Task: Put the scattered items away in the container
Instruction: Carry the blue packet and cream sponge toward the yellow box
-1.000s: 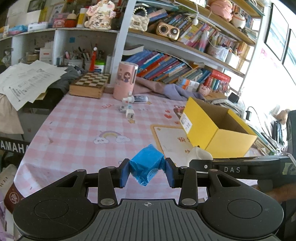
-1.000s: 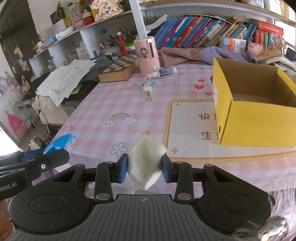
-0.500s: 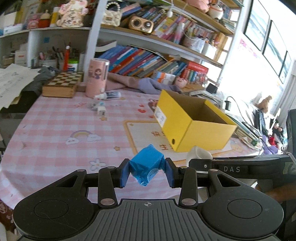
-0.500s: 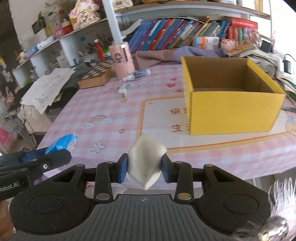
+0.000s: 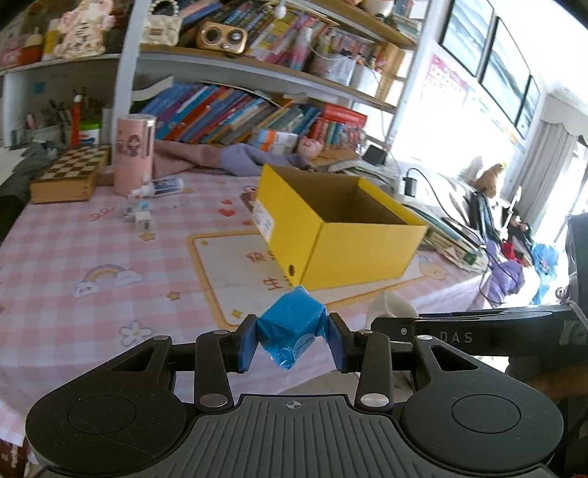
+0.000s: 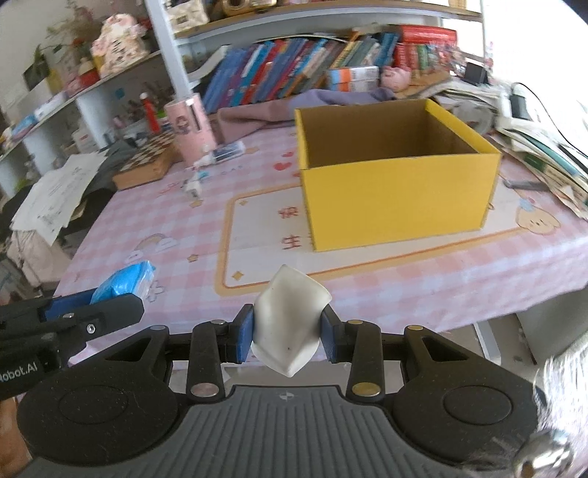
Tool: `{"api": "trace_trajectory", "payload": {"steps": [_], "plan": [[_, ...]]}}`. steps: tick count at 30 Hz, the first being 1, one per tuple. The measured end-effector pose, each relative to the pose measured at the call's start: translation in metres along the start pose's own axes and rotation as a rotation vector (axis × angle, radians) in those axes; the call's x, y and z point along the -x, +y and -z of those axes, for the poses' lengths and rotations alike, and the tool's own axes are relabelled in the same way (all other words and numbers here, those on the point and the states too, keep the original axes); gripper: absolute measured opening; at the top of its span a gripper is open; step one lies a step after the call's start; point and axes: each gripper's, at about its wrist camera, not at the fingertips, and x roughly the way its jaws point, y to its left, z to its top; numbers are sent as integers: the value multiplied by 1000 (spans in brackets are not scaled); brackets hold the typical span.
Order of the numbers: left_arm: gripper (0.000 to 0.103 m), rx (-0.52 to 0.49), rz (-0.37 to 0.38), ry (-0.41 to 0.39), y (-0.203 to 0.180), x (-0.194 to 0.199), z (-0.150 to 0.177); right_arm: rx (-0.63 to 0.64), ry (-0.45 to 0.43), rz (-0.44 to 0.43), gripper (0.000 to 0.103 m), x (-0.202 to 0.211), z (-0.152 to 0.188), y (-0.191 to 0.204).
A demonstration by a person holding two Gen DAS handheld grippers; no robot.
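Both claws were swung toward the open yellow cardboard box; the left claw was clamped on a soft, crinkly blue wrapped packet, the right claw on a light, squashy white pouch, each gripped across its middle.

- a lived-in home room, part study and part child's corner.
- white shelves along the wall carry leaning rows of colourful books, a small retro speaker, a little handbag and figurines.
- the table wears a pink checked cloth printed with rainbows, hearts and stars.
- on the table lie a folding chessboard box, a pink cartoon tumbler and a heap of mauve clothing.
- loose printed papers spill over at the side.
- curtains and a bright window with a soft toy sit at the far end.
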Motion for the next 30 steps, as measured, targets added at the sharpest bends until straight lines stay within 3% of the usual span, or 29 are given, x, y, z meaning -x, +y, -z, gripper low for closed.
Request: {"api": "trace_trajectory", "payload": {"steps": [13,30], "plan": [[38,-72,83,28,-25,-19,-5,-81,-22,73,35,16,10,-29],[38,-81,117,35,-34,-33,-11,-104,-30,107,35,20,7,-44]]}}
